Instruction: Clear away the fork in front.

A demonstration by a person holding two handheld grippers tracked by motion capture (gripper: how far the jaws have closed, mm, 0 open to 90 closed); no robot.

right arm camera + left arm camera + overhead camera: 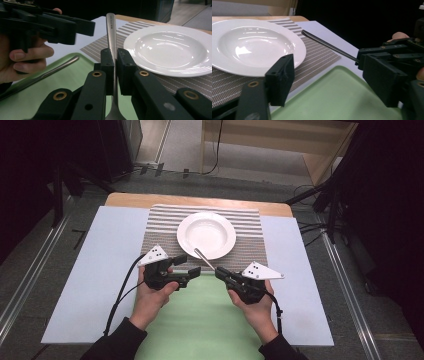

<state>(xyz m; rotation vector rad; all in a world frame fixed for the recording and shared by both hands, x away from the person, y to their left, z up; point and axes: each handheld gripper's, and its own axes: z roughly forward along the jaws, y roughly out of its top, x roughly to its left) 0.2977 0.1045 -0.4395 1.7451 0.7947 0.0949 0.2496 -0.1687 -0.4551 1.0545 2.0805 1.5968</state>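
The right gripper (222,271) has its jaws clamped on the handle of a piece of steel cutlery (111,32), held in the air just in front of the white soup plate (206,234), handle end reaching over the plate's near rim. The left gripper (188,265) hovers just left of it, jaws apart and empty. To lay the piece well, I would lower it level onto the striped placemat (250,242) just beside the plate, parallel to the mat's edge, and release only once it rests flat.

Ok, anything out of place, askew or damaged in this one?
Nothing damaged or spilled. The round white deep plate sits centred on the striped woven placemat. The right gripper is clamped on a silver metal utensil handle, pointing toward the plate. A second metal utensil lies on the green tray.
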